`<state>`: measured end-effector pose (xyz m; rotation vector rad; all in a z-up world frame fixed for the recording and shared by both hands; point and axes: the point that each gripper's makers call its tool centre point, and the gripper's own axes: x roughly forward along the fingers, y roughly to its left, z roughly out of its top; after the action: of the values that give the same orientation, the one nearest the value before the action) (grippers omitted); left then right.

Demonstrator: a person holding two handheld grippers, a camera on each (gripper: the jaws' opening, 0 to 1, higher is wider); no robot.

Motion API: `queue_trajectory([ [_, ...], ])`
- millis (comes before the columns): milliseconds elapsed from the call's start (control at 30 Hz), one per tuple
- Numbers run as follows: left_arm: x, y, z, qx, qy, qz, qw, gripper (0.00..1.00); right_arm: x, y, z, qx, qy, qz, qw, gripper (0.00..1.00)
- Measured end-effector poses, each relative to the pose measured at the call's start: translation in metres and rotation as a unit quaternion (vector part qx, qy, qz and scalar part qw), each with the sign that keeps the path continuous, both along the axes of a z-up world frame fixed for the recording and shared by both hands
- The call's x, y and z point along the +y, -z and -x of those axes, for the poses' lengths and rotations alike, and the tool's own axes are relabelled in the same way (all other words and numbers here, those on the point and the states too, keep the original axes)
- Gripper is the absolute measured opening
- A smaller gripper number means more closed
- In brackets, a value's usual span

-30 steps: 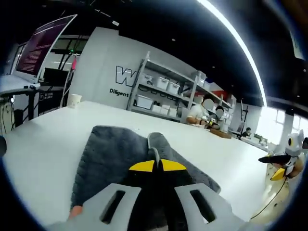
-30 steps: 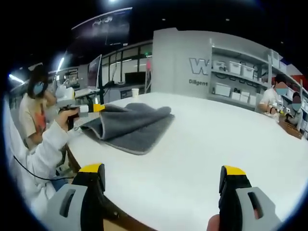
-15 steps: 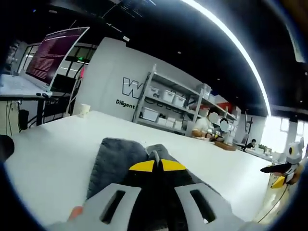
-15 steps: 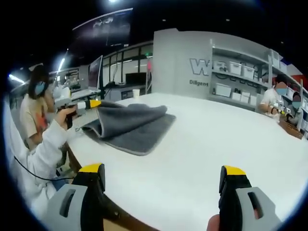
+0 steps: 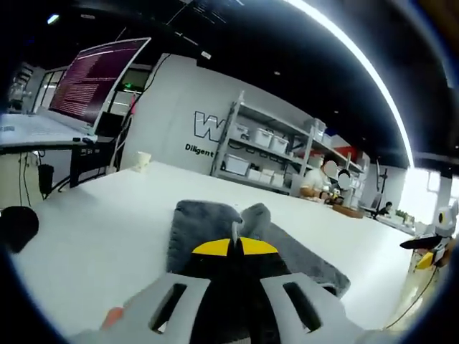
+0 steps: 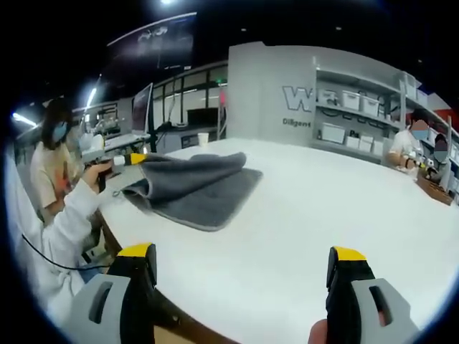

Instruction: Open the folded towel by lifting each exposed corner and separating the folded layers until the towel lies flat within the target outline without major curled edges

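A folded grey towel (image 6: 197, 184) lies on the white table (image 6: 308, 215) near its left edge. In the left gripper view the towel (image 5: 204, 228) spreads out just beyond the yellow-tipped jaws. My left gripper (image 5: 234, 245) is shut on a corner of the towel's upper layer and holds it up off the layer below. In the right gripper view that same gripper (image 6: 133, 160) shows at the towel's left end, held in a person's hand. My right gripper (image 6: 244, 261) hangs open over bare table, well short of the towel, with nothing between its jaws.
A person in a white sleeve (image 6: 68, 215) sits at the table's left edge. A paper cup (image 5: 143, 160) stands far back on the table. Shelves with bins (image 6: 344, 118) line the back wall, and people sit at the far right (image 6: 412, 154). A monitor (image 5: 93, 75) stands at left.
The left gripper has lifted the towel corner higher and drawn it toward the table's left edge, peeling the upper layer up. The right gripper has stayed still.
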<state>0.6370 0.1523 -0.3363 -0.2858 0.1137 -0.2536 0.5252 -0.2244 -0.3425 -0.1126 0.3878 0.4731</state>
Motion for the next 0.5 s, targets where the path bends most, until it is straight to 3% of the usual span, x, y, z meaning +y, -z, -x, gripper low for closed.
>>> queue_trajectory([
  [67,0.002,0.005,0.001,0.009,0.003,-0.015,0.9998,0.02,0.0,0.001,0.0,0.001,0.0,0.0,1.0,0.99],
  [167,0.012,0.016,0.004,0.029,0.005,-0.067,0.9973,0.02,-0.001,0.002,0.0,0.003,-0.001,-0.001,1.0,0.99],
  [333,0.031,0.022,0.01,0.043,-0.005,-0.087,0.9952,0.02,-0.002,0.002,-0.001,0.004,0.002,-0.004,1.0,0.99],
  [500,0.039,0.01,0.013,0.037,-0.009,-0.11,0.9932,0.02,0.0,0.007,-0.002,0.012,-0.002,-0.003,0.9999,0.99],
])
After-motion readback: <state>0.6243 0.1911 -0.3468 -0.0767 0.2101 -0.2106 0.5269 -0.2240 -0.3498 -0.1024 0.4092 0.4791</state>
